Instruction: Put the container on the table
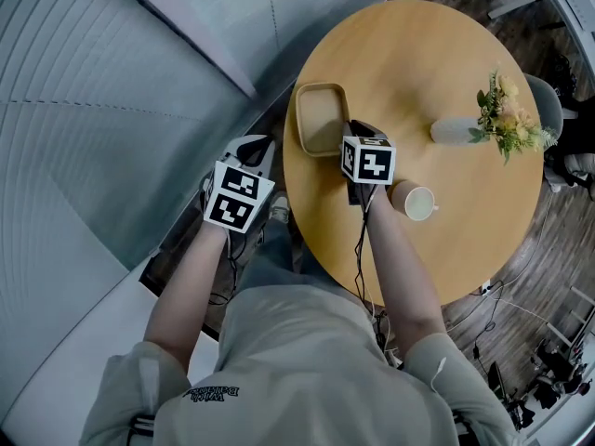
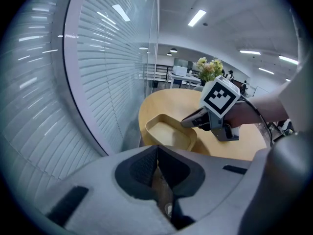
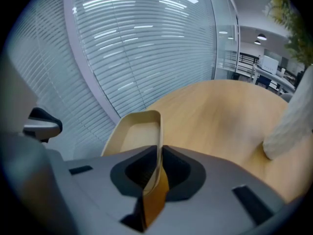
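The container (image 1: 321, 117) is a shallow tan tray with rounded corners, lying at the left edge of the round wooden table (image 1: 418, 72). My right gripper (image 1: 351, 128) is shut on its near right rim. In the right gripper view the thin wall of the container (image 3: 134, 131) runs between the jaws of the right gripper (image 3: 159, 153). The left gripper view shows the container (image 2: 168, 133) with the right gripper (image 2: 185, 123) clamped on its edge. My left gripper (image 1: 256, 147) hangs off the table to the left. The left gripper (image 2: 157, 153) is shut with nothing in it.
A white vase (image 1: 456, 130) with yellow flowers (image 1: 507, 114) stands at the table's right side. A pale cup (image 1: 418, 203) sits near my right forearm. A glass wall with blinds (image 1: 121, 82) runs close along the left.
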Tool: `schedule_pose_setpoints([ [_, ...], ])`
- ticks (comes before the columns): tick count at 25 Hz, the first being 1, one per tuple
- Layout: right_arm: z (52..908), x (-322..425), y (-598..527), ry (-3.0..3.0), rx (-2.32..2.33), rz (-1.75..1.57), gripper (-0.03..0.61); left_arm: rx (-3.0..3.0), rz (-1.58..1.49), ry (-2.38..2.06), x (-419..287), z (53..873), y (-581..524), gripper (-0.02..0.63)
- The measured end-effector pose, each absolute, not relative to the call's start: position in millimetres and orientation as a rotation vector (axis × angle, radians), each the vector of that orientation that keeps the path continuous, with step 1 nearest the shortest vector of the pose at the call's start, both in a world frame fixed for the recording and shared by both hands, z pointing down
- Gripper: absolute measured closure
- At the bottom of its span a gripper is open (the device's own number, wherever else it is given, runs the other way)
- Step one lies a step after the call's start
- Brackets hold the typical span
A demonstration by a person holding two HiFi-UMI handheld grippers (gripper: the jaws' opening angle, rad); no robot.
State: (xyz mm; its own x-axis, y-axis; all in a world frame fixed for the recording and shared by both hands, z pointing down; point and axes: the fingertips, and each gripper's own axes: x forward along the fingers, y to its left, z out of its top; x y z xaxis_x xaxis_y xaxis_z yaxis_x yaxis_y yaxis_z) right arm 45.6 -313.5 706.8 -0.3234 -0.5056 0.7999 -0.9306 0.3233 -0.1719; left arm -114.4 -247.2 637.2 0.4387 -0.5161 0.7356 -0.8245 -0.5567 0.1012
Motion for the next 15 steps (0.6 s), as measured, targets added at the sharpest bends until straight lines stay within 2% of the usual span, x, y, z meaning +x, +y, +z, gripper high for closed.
schedule_pose_setpoints([
  [15,513,81,-329,-2.243,1.532,0.622,0.545,2.451,0.789,-1.3,-99,520,-275,0.592],
])
